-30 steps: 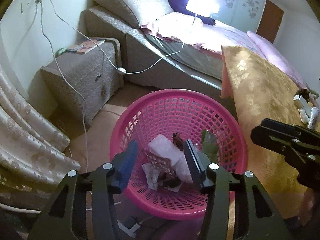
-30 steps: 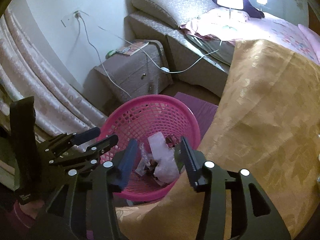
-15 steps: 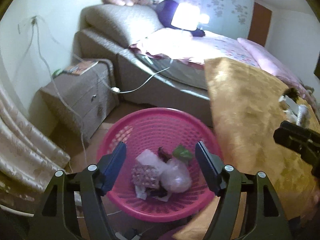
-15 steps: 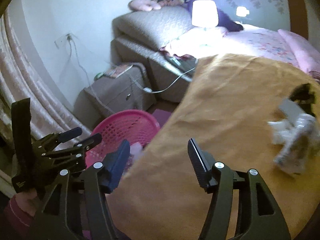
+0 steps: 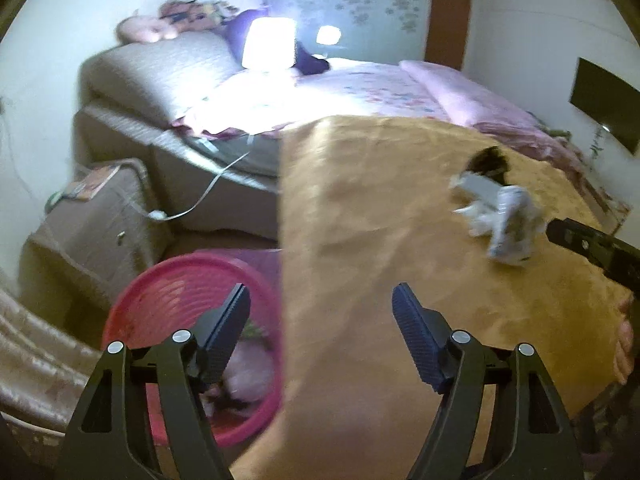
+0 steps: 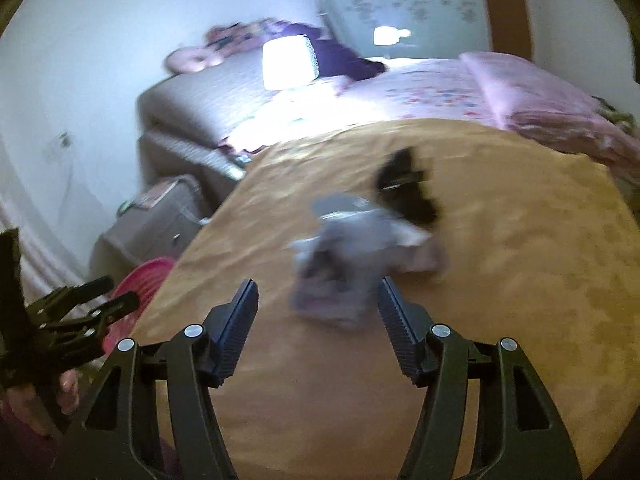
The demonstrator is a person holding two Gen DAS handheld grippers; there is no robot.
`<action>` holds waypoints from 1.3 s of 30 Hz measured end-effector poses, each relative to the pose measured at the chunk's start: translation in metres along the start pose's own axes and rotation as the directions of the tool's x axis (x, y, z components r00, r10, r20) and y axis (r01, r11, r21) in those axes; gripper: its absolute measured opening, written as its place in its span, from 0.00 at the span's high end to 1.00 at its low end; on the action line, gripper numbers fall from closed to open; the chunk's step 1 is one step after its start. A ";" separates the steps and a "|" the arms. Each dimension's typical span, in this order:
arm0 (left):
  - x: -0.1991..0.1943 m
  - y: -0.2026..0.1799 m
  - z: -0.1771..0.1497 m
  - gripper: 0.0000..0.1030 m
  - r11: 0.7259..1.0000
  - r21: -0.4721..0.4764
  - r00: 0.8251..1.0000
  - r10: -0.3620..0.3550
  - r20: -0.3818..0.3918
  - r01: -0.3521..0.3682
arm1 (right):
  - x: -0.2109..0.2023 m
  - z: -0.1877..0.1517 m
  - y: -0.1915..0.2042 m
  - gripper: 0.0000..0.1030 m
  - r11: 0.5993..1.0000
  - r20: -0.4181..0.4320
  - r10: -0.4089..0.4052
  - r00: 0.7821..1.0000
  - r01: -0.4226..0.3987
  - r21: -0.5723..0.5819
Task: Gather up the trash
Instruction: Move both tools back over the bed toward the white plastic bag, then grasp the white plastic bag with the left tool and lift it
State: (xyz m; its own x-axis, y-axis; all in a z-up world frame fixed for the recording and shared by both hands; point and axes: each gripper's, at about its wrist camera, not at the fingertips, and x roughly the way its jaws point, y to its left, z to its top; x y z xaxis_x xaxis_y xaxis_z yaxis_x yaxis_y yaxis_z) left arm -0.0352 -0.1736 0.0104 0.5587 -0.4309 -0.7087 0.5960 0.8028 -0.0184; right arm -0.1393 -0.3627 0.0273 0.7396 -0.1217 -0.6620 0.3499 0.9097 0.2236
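Observation:
A pink mesh basket [image 5: 176, 276] stands on the floor beside a gold-covered table [image 5: 380, 208]; it holds crumpled wrappers [image 5: 244, 376]. It shows at the left in the right wrist view [image 6: 140, 280]. A blurred pile of trash lies on the table: white and grey wrappers [image 6: 348, 256] and a black piece [image 6: 404, 188]; the left wrist view shows the pile to the right [image 5: 500, 216]. My left gripper [image 5: 320, 332] is open and empty over the table's edge. My right gripper [image 6: 316, 316] is open and empty, just short of the pile.
A bed with pink bedding [image 5: 380, 88] and a lit lamp [image 5: 268, 48] is behind the table. A grey nightstand [image 5: 96, 216] with a cable stands left of the basket. Curtains [image 5: 36, 352] hang at far left.
Both grippers have swung up and right from over the basket to the gold table. The right gripper has come close to the trash pile. Both jaws have opened wider.

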 end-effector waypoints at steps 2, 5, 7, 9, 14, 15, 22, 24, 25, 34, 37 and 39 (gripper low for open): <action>0.004 -0.018 0.005 0.30 0.999 0.028 1.000 -0.022 -0.001 0.022 | -0.003 0.004 -0.016 0.42 0.999 0.001 -0.031 1.000 0.031 0.026; 0.011 -0.041 0.011 0.30 0.996 0.057 0.997 -0.069 -0.021 0.070 | -0.008 0.006 -0.032 0.42 0.997 -0.007 -0.065 0.998 0.066 0.047; 0.016 -0.055 0.016 0.30 0.992 0.063 0.994 -0.106 -0.037 0.108 | -0.010 0.007 -0.041 0.42 0.995 -0.019 -0.085 0.996 0.086 0.058; 0.019 -0.067 0.019 0.30 0.989 0.069 0.990 -0.131 -0.046 0.134 | -0.010 0.006 -0.050 0.42 0.993 -0.031 -0.099 0.995 0.101 0.068; 0.028 -0.100 0.031 0.30 0.973 0.092 0.976 -0.207 -0.068 0.212 | -0.012 0.009 -0.068 0.42 0.986 -0.059 -0.132 0.989 0.137 0.098; 0.032 -0.107 0.034 0.30 0.969 0.098 0.973 -0.221 -0.072 0.227 | -0.013 0.011 -0.072 0.42 0.984 -0.062 -0.137 0.989 0.143 0.103; 0.065 -0.138 0.045 0.30 0.952 0.124 0.956 -0.263 -0.130 0.278 | -0.020 0.024 -0.084 0.42 0.979 -0.058 -0.153 0.987 0.159 0.127; 0.074 -0.142 0.045 0.30 0.951 0.117 0.951 -0.269 -0.152 0.287 | -0.020 0.026 -0.088 0.42 0.978 -0.059 -0.158 0.986 0.164 0.130; 0.080 -0.144 0.045 0.30 0.950 0.109 0.947 -0.274 -0.168 0.294 | -0.020 0.028 -0.089 0.42 0.977 -0.060 -0.159 0.985 0.166 0.131; 0.092 -0.150 0.043 0.53 0.951 0.111 0.944 -0.263 -0.201 0.289 | -0.016 0.032 -0.101 0.42 0.973 -0.080 -0.172 0.982 0.182 0.139; 0.090 -0.148 0.042 0.57 0.948 0.123 0.942 -0.266 -0.203 0.295 | -0.015 0.032 -0.101 0.42 0.974 -0.083 -0.172 0.982 0.182 0.133; 0.085 -0.144 0.040 0.59 0.946 0.121 0.940 -0.273 -0.207 0.301 | -0.015 0.032 -0.099 0.42 0.975 -0.083 -0.173 0.981 0.183 0.127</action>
State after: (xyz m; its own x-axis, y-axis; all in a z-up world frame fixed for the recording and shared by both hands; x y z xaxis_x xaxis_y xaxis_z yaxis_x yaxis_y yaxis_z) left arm -0.0505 -0.3428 -0.0185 0.2432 -0.5388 -0.8066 0.8019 0.5795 -0.1453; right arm -0.1670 -0.4631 0.0381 0.6175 -0.2441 -0.7478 0.5495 0.8141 0.1880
